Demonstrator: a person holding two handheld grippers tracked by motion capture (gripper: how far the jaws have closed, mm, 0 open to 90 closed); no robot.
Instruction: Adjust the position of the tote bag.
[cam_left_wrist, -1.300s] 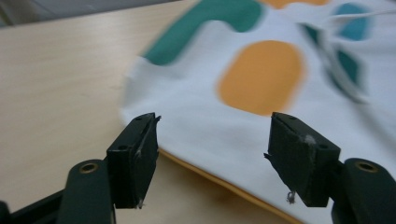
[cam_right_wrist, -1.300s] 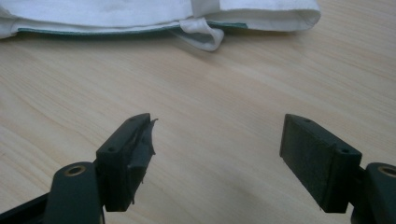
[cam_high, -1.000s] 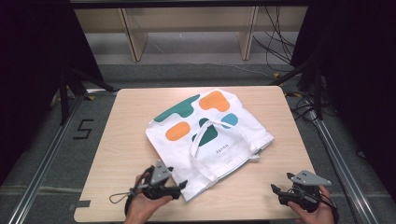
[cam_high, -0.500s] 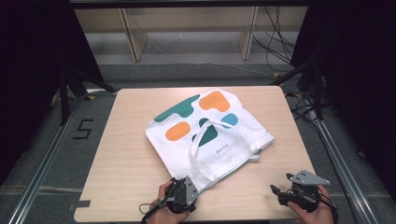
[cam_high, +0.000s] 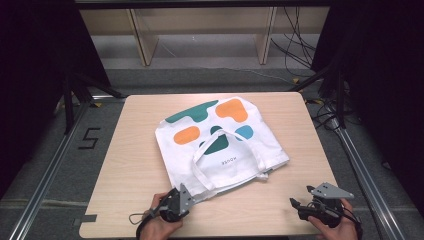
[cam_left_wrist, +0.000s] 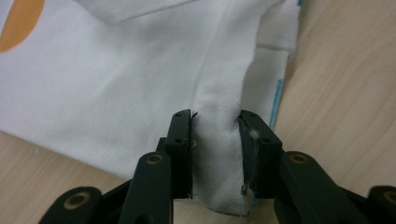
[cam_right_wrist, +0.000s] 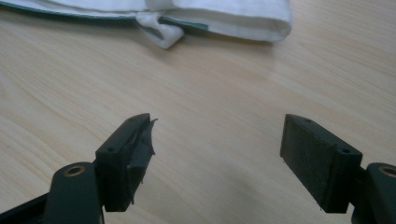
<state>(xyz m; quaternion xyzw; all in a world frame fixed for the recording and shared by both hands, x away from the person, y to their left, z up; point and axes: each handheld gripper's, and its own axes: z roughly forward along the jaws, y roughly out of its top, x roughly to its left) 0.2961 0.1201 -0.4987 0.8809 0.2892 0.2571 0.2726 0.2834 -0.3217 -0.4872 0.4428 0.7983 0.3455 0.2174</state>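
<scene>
Tote bag (cam_high: 220, 145), white with orange, teal and blue patches, lies flat on the wooden desk (cam_high: 130, 165), turned at an angle, its two handles looped across the middle. The left claw (cam_high: 176, 205) sits at the bag's near corner, close to the front edge of the desk. In the left gripper view its jaws have just been closing and now press from both sides on a raised fold of the white cloth (cam_left_wrist: 217, 154) at that corner, with a thin blue edge of the bag just beside the fold. The right claw (cam_high: 300, 207) rests low over bare wood near the front right of the desk, well apart from the bag; its jaws stand wide apart with nothing between them.
</scene>
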